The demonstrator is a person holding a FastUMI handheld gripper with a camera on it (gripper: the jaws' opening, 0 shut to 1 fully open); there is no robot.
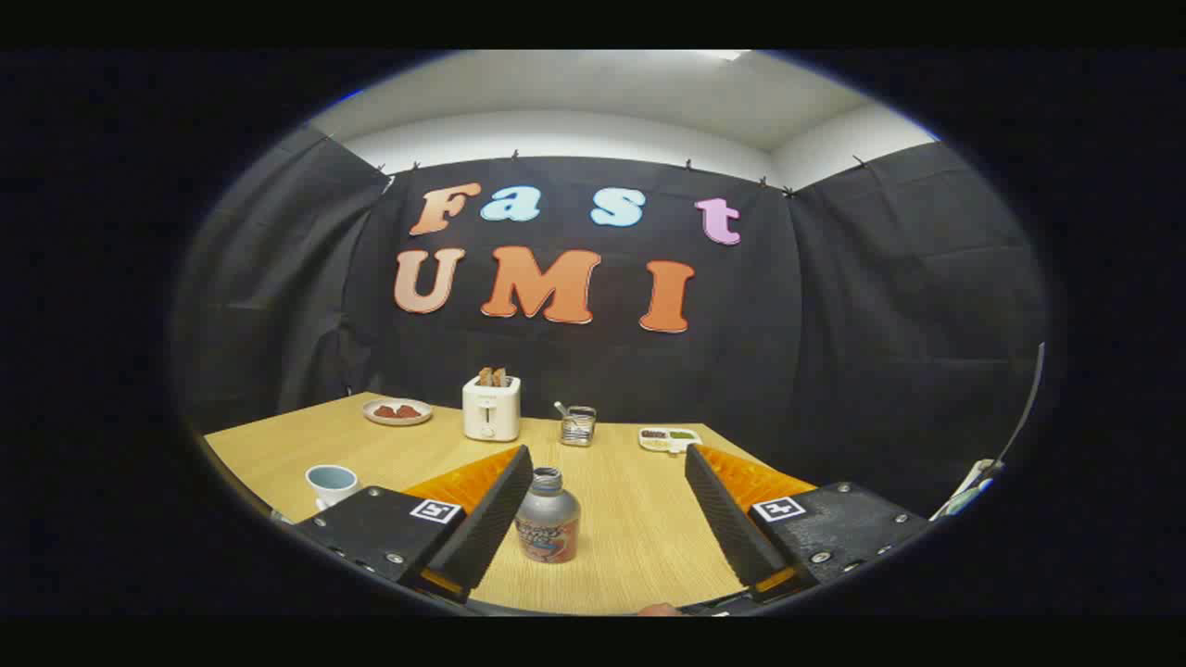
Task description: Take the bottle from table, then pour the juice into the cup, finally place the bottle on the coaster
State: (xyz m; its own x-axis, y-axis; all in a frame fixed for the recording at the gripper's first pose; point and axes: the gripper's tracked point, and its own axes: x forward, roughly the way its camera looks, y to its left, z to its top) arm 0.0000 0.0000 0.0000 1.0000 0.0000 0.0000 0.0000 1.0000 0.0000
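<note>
The gripper was held wide open, with the bottle upright on the table between its fingers, close to the left one. The bottle was judged rigid, smooth and perhaps slippery, best taken at its labelled body. Its label could not be read. The cup stood far left.

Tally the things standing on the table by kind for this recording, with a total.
Bottle, between the open fingers, nearer the left one: 1
Cup: 1
Toaster: 1
Plates and dishes: 2, a round plate and a small divided dish
Wire holder: 1
Total: 6
The gripper is open, touching nothing.
</note>
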